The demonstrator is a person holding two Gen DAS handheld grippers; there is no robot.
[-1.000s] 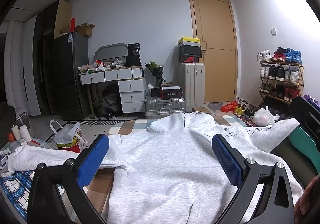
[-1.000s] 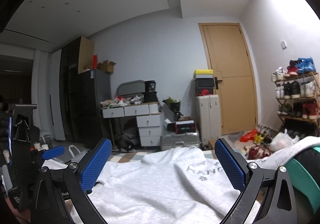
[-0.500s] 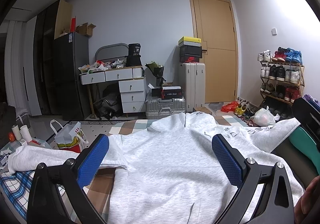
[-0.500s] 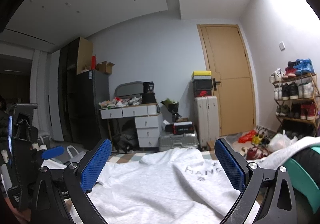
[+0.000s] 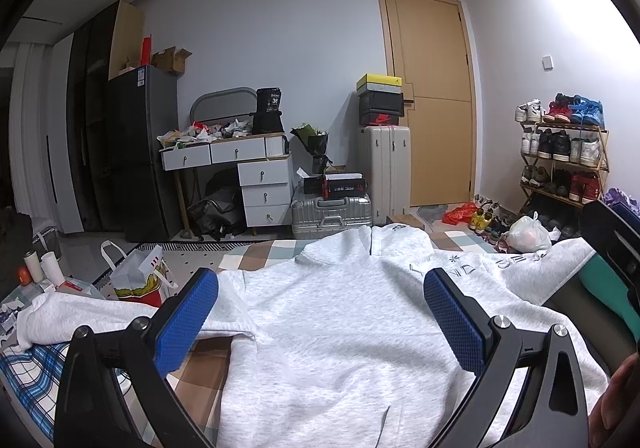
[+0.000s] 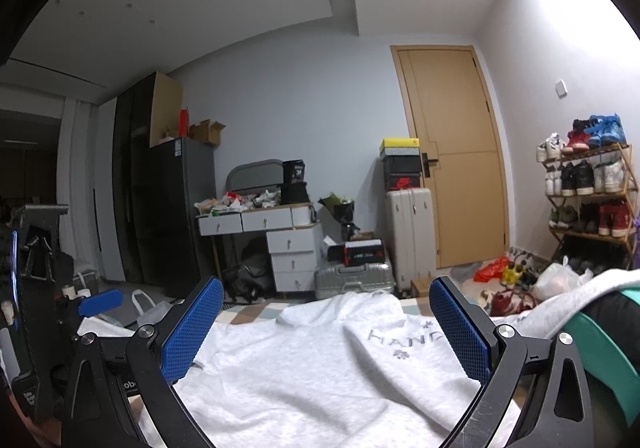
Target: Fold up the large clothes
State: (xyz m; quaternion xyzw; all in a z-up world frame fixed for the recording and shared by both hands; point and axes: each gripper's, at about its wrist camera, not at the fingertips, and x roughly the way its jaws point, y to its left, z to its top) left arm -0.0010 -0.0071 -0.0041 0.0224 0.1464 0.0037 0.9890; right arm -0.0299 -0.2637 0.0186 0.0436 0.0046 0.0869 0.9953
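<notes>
grey hoodie (image 5: 340,328) spread flat across lower centre of frame, hood toward the far wall. left gripper (image 5: 320,312) spread wide above it, pinching nothing. right gripper (image 6: 326,324) likewise spread, empty, over the hoodie's chest.

Two black, angular finger arms are seen on the left gripper (image 5: 320,314), each faced with a blue, dimpled pad (image 5: 188,320) and fastened with silver screws. The same build is shown on the right gripper (image 6: 326,324): black frame, blue textured pads (image 6: 458,328), silver screw heads, scuffed edges, and white lettering partly hidden at the near left.
</notes>
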